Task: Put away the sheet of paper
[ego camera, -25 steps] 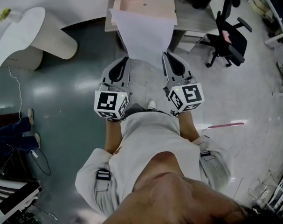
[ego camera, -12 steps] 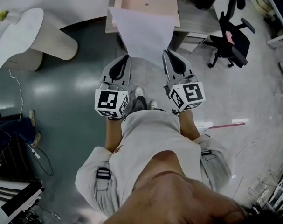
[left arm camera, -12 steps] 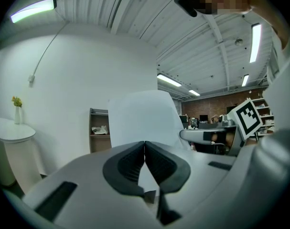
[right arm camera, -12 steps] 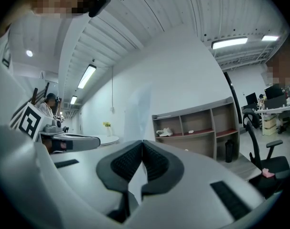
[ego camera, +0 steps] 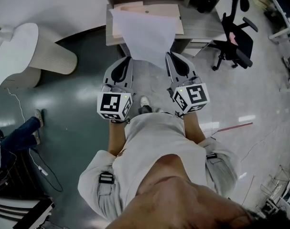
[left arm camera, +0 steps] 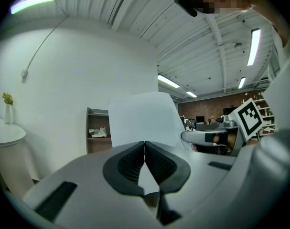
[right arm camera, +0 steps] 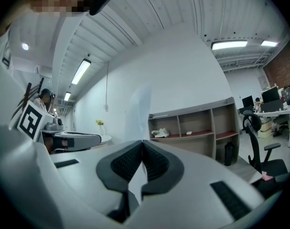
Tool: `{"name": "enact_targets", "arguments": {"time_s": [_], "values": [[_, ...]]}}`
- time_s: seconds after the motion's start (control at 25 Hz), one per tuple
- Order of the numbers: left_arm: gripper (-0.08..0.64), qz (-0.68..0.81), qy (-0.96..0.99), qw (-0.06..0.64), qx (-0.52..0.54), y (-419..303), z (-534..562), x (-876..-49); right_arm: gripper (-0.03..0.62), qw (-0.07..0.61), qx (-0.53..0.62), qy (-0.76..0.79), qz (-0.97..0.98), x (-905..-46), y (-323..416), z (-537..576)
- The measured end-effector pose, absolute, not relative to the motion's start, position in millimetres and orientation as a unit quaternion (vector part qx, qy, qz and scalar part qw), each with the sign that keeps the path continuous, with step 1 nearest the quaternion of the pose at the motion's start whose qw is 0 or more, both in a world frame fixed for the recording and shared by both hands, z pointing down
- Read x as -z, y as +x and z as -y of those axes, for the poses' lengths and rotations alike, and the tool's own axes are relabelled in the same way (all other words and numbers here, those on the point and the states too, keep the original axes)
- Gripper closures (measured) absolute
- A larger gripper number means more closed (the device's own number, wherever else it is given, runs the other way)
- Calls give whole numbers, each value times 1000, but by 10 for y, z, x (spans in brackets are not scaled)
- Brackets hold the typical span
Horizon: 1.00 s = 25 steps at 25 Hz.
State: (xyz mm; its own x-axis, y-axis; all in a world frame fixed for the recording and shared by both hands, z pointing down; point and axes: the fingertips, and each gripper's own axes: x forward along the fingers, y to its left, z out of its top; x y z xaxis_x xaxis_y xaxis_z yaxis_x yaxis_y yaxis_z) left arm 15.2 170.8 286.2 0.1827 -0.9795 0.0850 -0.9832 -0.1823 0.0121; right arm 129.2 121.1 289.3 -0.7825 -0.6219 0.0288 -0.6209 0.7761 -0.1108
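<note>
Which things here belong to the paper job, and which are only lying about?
Job:
sheet of paper
left gripper, shut on the sheet
right gripper, shut on the sheet

Lying about:
office chair
white round table

The white paper sheet (ego camera: 147, 35) spans between the grey left gripper (ego camera: 127, 59) and grey right gripper (ego camera: 168, 56). Its far end seemingly lies over a tan flat board (ego camera: 176, 19) on the wooden desk (ego camera: 202, 25). A white round table (ego camera: 16, 51) stands left, a black office chair (ego camera: 235, 39) right.

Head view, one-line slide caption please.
The left gripper and right gripper each shut on the near edge of the sheet of paper, held before a wooden shelf unit.
</note>
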Motion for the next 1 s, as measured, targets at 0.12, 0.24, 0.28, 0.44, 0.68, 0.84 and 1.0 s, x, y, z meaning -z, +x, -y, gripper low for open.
{"name": "enact_targets", "arguments": {"time_s": [0.12, 0.24, 0.28, 0.44, 0.68, 0.84, 1.0], "values": [[538, 633, 773, 34, -26, 11, -1570, -2869, 574, 0, 55, -336, -940, -2891, 1150, -1103], [538, 628, 777, 36, -24, -121, -1472, -2893, 574, -3, 53, -341, -938, -2898, 1021, -1027], [538, 627, 778, 36, -24, -161, -1446, -2898, 574, -3, 53, -343, -938, -2905, 981, -1004], [538, 622, 782, 35, -24, -323, -1356, -2913, 574, -3, 52, -346, -937, -2918, 806, -933], [538, 616, 786, 44, -22, -521, -1245, -2990, 574, -9, 57, -352, -934, -2975, 602, -868], [538, 611, 789, 55, -22, -591, -1151, -3076, 574, -22, 63, -358, -931, -3059, 535, -779], [538, 614, 787, 66, -23, -617, -1023, -3124, 574, -33, 68, -355, -932, -3104, 505, -655]]}}
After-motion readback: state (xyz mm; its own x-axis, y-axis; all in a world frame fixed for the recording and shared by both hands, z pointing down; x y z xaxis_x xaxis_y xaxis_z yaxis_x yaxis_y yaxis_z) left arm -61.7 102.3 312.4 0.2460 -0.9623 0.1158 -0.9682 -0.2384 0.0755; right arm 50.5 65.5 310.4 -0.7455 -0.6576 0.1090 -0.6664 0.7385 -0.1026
